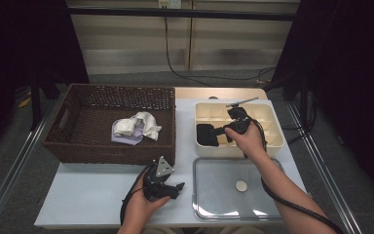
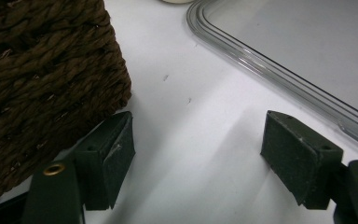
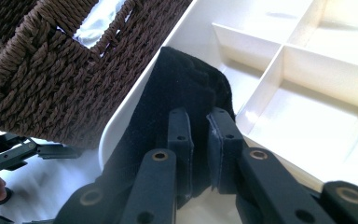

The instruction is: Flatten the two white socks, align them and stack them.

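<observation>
Now black cloth, clamped, lengthwise along right hand-held gripper

The high view looks forward and down on the whole table from above the person's side. The left gripper view sits very low and close, facing along the tabletop between the wicker basket and the clear tray (both also seen from above). The right gripper view looks closely into the white divided box, with the basket's corner beside it.
</observation>
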### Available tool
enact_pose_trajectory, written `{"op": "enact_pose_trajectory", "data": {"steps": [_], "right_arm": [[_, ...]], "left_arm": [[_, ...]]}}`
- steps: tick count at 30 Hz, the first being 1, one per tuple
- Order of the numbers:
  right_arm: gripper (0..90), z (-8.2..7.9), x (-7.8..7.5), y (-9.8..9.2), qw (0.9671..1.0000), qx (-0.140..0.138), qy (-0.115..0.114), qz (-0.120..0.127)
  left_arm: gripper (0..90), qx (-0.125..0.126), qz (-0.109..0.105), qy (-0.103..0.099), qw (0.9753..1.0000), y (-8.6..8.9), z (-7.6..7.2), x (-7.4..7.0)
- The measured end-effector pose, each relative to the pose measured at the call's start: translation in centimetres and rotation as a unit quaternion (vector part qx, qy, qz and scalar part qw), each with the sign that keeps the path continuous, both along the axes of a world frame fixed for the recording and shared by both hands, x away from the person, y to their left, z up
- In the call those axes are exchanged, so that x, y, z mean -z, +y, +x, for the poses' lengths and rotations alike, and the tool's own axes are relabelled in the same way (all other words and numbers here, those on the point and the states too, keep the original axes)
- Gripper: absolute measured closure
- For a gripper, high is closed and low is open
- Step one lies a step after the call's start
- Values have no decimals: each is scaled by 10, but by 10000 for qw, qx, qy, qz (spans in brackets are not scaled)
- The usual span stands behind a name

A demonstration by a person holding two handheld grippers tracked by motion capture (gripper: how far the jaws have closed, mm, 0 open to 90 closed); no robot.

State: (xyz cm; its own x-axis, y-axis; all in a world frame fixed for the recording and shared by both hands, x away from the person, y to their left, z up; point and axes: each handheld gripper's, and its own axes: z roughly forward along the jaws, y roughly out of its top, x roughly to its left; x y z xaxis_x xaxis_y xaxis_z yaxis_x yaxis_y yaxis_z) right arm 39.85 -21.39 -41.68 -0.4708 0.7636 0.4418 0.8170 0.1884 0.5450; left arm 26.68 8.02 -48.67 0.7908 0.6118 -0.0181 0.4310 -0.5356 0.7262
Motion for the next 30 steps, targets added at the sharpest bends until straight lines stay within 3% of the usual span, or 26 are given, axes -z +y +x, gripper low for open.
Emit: {"op": "enact_pose_trajectory", "data": {"steps": [10, 18, 22, 26, 30], "right_arm": [[668, -3, -4, 0, 9993, 10, -302, -200], [611, -1, -27, -3, 9968, -28, -566, -561], [669, -2, -41, 1, 9951, -188, -578, -786], [808, -1, -48, 8, 9914, -453, -605, -1070], [900, 2, -49, 11, 9906, -549, -554, -1124]], "left_arm": [[251, 0, -5, -3, 10000, 0, 0, 0], [250, -12, -33, 1, 10000, 0, 0, 0], [250, -7, -24, -3, 10000, 0, 0, 0], [250, -2, -19, -2, 10000, 0, 0, 0], [250, -16, -39, -1, 10000, 0, 0, 0]]}}
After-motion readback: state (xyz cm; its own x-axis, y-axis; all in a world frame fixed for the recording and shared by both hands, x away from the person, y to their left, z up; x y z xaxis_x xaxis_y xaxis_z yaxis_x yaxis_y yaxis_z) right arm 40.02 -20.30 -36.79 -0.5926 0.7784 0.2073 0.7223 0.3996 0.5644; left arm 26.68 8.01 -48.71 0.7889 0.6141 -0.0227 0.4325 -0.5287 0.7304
